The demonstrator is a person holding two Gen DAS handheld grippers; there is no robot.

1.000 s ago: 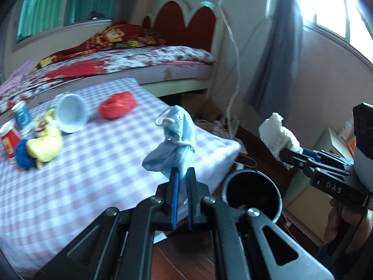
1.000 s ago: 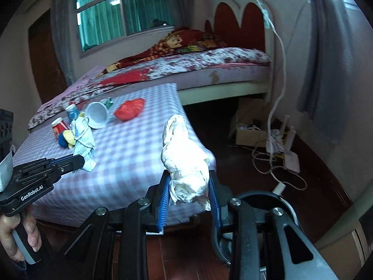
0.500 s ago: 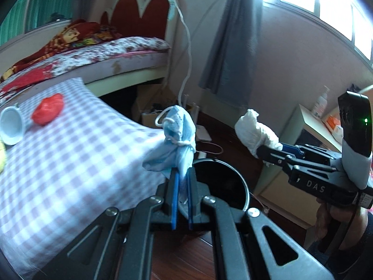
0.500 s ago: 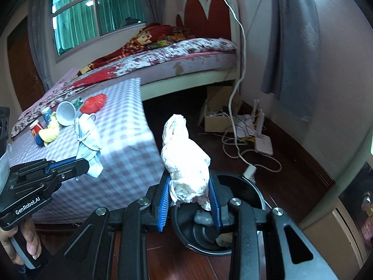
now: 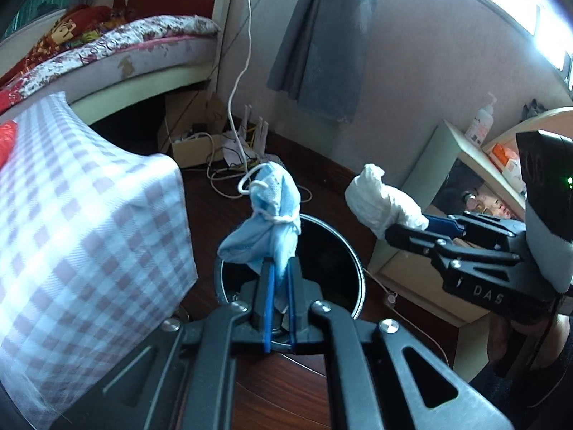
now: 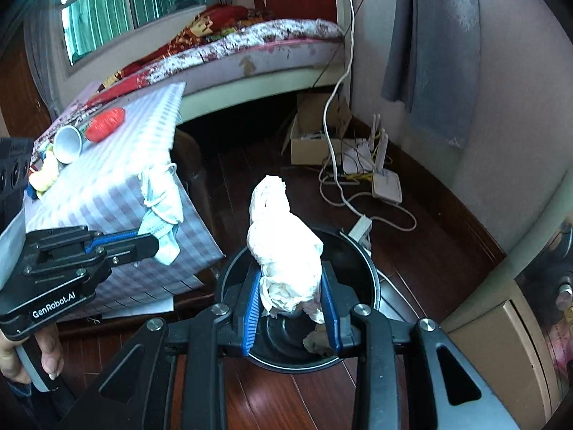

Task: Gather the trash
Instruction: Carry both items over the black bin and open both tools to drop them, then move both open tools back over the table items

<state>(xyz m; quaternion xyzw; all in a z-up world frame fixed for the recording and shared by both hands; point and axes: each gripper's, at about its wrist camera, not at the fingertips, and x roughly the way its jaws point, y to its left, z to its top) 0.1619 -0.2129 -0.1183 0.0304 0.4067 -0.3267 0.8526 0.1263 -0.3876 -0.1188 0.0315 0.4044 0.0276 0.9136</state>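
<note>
Since the earlier frame both grippers have swung from the checked table [image 6: 107, 179] to above the black trash bin [image 6: 361, 261] on the wooden floor. Left gripper [image 5: 278, 279] jaws narrow, clamping a blue face mask [image 5: 272, 222] over the bin's mouth. Right gripper [image 6: 292, 308] grips a crumpled white tissue wad [image 6: 283, 247] directly above the bin opening.

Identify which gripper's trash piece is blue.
The left gripper holds the blue face mask, with white ear loops; the right gripper holds a crumpled white tissue.
</note>
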